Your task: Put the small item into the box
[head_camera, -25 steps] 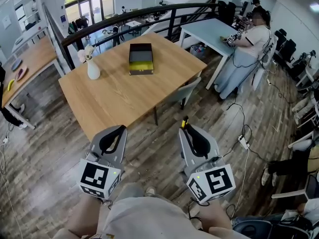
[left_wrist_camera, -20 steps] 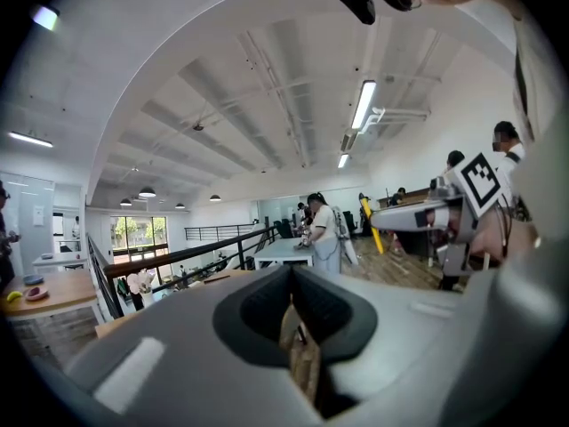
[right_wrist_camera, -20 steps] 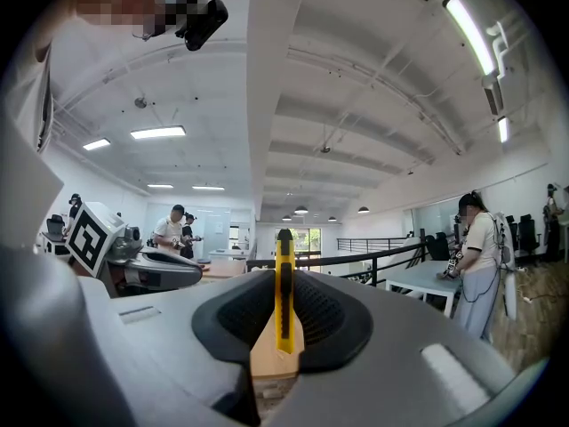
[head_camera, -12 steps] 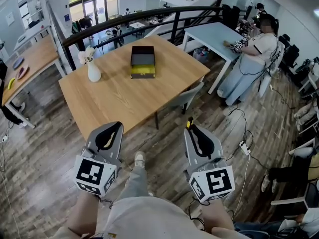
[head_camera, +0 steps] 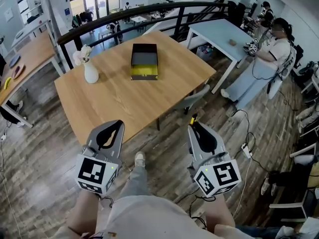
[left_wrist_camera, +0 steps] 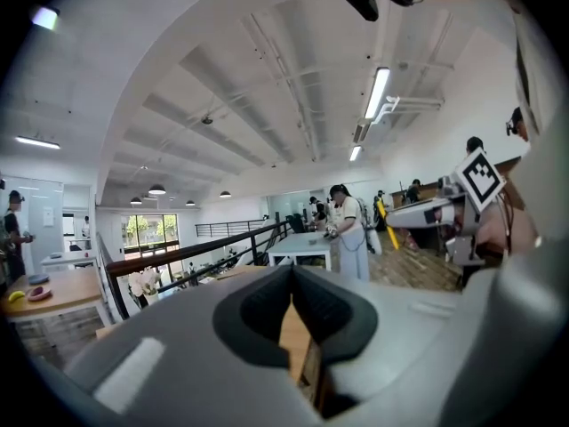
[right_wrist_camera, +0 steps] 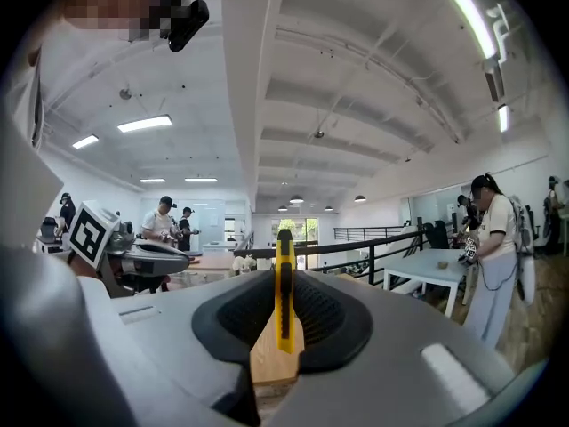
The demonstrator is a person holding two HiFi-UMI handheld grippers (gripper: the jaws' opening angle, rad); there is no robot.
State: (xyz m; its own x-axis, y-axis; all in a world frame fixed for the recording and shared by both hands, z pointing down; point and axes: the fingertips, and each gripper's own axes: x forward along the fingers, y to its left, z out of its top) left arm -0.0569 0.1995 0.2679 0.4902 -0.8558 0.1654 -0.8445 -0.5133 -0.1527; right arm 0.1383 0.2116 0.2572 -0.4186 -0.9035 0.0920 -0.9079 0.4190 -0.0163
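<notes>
R gripper (head_camera: 194,126) clamping yellow cutter (right_wrist_camera: 284,285), L gripper (head_camera: 118,127) closed

A slim yellow-and-black utility knife (right_wrist_camera: 284,292) stands on edge, pinched between the right gripper's (head_camera: 195,127) fingers (right_wrist_camera: 324,314), off the desk's (head_camera: 124,98) near right edge. The open dark box (head_camera: 144,60), yellow inside, sits toward the desk's far side.
</notes>
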